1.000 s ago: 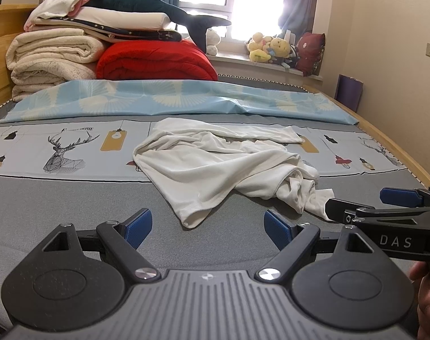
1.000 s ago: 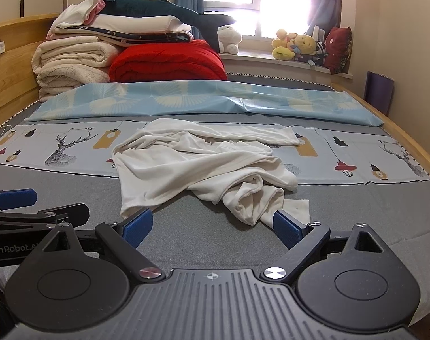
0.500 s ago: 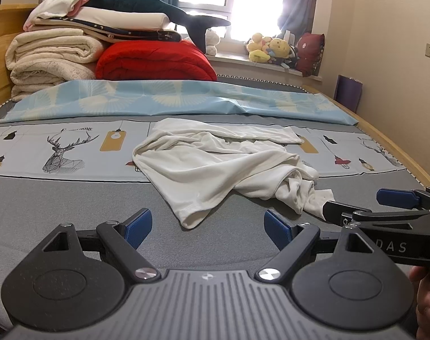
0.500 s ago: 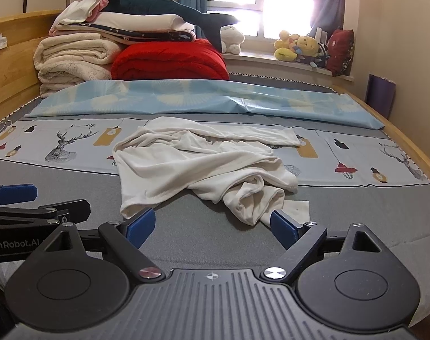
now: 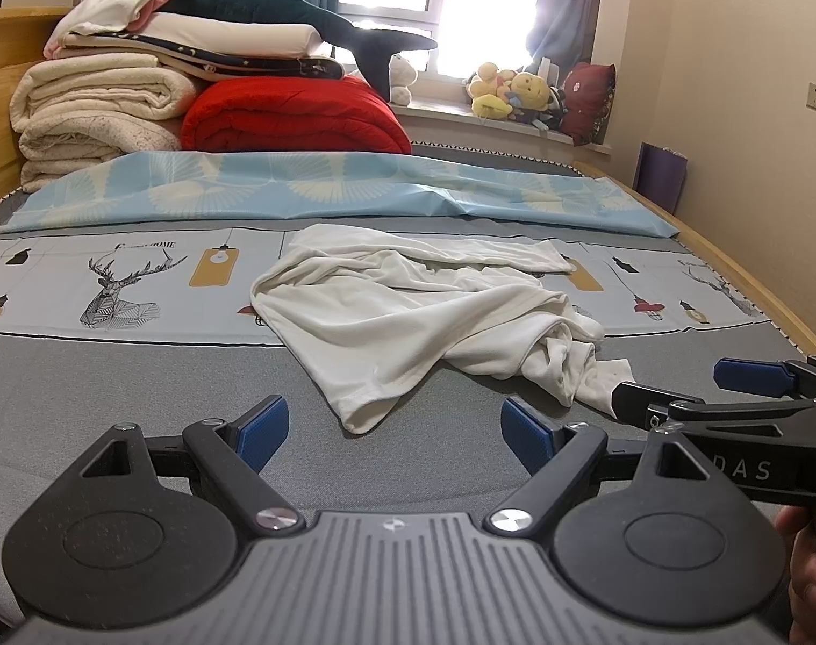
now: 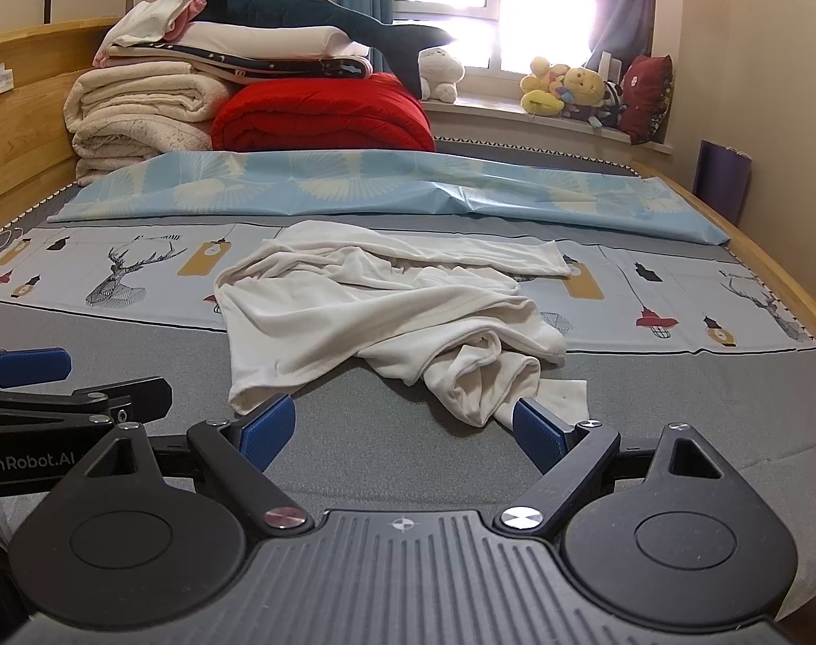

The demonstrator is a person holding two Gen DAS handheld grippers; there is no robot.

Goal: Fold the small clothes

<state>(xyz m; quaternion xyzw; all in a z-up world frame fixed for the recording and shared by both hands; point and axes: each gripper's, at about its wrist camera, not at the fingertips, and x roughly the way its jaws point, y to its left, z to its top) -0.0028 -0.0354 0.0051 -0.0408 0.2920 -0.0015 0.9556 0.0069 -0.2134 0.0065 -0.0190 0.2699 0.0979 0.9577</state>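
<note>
Crumpled white garment (image 5: 408, 317) (image 6: 376, 312), lying mid-bed across the border between the grey mattress (image 5: 112, 376) (image 6: 677, 398) and the printed deer sheet (image 5: 123, 279) (image 6: 128, 269), bunched toward the right side. Left gripper (image 5: 394, 427) spread wide, empty, low over the grey, just short of the garment's near corner. Right gripper (image 6: 402, 424) likewise spread, its right pad at the bunched folds; whether touching, cannot tell. Beyond: light blue sheet (image 5: 327, 188) (image 6: 381, 183), then stacked blankets (image 5: 101, 102) (image 6: 139, 102) at the far left corner.

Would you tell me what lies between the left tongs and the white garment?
Only bare grey bedcover separates the left tongs from the garment, per the left wrist view.
</note>
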